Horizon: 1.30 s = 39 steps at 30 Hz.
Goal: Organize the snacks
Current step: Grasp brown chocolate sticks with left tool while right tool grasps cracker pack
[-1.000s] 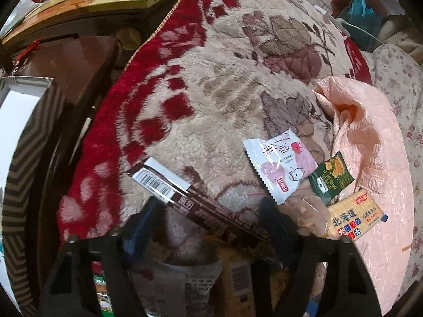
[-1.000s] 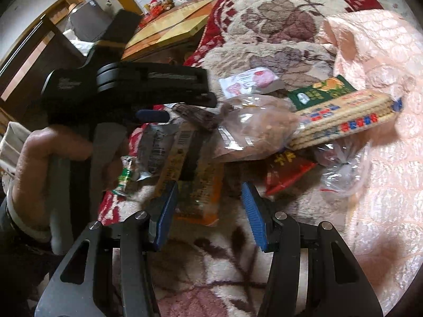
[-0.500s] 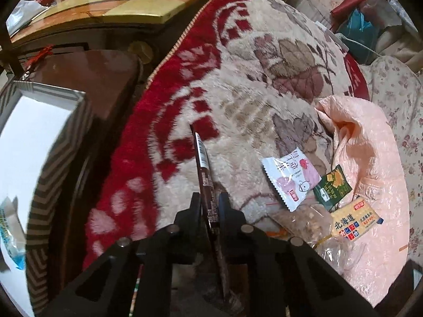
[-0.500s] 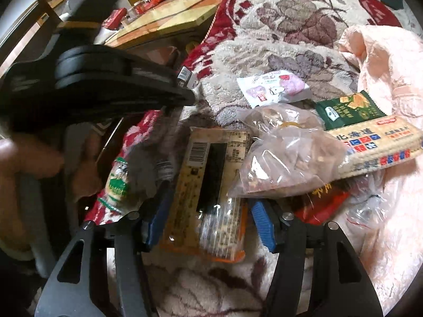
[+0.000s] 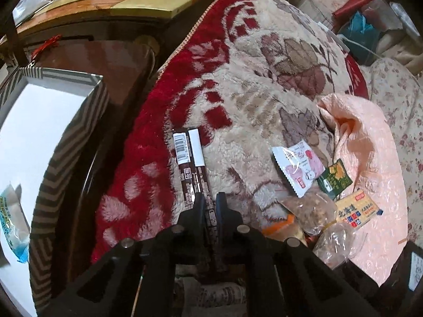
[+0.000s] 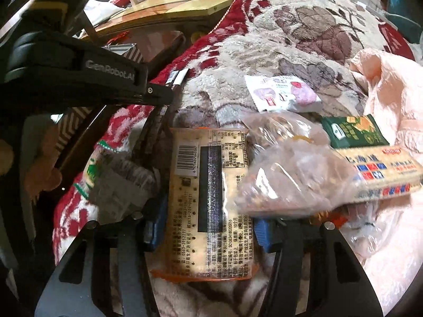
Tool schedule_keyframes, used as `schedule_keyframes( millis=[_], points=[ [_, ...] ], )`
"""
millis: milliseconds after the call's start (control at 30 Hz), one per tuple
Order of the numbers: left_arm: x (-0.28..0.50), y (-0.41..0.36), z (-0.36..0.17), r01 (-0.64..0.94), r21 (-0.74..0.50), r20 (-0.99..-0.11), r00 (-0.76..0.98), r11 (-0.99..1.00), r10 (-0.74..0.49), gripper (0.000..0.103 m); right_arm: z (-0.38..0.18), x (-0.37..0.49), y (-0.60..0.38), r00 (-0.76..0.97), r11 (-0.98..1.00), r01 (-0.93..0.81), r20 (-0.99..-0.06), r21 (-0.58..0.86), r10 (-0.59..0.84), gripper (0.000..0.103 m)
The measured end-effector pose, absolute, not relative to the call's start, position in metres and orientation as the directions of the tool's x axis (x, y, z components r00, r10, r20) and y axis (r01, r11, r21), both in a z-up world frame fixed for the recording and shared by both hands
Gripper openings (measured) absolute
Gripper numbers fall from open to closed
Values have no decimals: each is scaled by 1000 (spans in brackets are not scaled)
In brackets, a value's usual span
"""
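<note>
My left gripper is shut on a long brown snack bar that sticks forward over the red and cream blanket. A white box with striped walls stands to its left, with a blue-white packet inside. My right gripper is open, its blue pads on either side of an orange-edged cracker pack. A clear bag of brown snacks lies partly on the pack. The left gripper's body shows at the left of the right wrist view.
A pink-white packet, a green packet and a yellow biscuit pack lie near a pink quilt. A green-white packet lies left of the cracker pack. A wooden table stands behind.
My left gripper closed on the brown bar, lifted it and turned left toward the white box. My right gripper moved forward until its pads flank the cracker pack.
</note>
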<state>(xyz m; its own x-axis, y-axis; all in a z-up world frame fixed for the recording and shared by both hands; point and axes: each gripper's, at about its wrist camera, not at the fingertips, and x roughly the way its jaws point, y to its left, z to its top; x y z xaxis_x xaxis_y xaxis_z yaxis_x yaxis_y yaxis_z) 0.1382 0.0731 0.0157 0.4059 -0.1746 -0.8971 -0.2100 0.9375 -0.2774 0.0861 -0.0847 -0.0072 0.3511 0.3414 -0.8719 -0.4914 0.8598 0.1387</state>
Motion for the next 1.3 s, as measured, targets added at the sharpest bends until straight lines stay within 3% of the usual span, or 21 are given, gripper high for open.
schedule_keyframes(
  millis=[100, 133, 167, 233, 367, 400, 467, 533, 967, 1300],
  points=[
    [139, 73, 14, -213, -272, -903, 394, 939, -172, 18, -6, 83, -92, 352, 864, -481, -869, 151, 348, 54],
    [139, 73, 13, -217, -262, -906, 391, 940, -162, 32, -6, 83, -92, 352, 865, -477, -867, 159, 353, 54],
    [140, 73, 11, -227, -248, -911, 384, 942, -147, 52, -7, 85, -93, 352, 867, -471, -866, 164, 355, 54],
    [139, 76, 7, -249, -261, -911, 384, 933, -152, 61, -8, 86, -91, 358, 869, -467, -864, 161, 353, 55],
    [142, 73, -3, -245, -242, -923, 356, 939, -145, 59, -10, 89, -89, 356, 864, -474, -861, 169, 363, 55],
    [142, 69, -5, -234, -212, -928, 352, 949, -120, 55, -10, 90, -89, 354, 861, -480, -861, 167, 365, 54],
    [140, 60, -4, -202, -121, -932, 360, 972, -41, 25, -11, 89, -89, 356, 857, -489, -859, 165, 369, 53],
    [136, 62, -2, -184, -135, -926, 373, 974, -58, 22, -10, 88, -90, 358, 855, -493, -857, 163, 369, 53],
    [95, 94, 42, -187, -234, -876, 467, 954, -123, 21, 17, 69, -102, 359, 841, -471, -813, 266, 459, 53],
    [55, 110, 65, -198, -183, -853, 519, 963, -55, 21, 46, 50, -88, 374, 815, -502, -778, 288, 505, 53]
  ],
)
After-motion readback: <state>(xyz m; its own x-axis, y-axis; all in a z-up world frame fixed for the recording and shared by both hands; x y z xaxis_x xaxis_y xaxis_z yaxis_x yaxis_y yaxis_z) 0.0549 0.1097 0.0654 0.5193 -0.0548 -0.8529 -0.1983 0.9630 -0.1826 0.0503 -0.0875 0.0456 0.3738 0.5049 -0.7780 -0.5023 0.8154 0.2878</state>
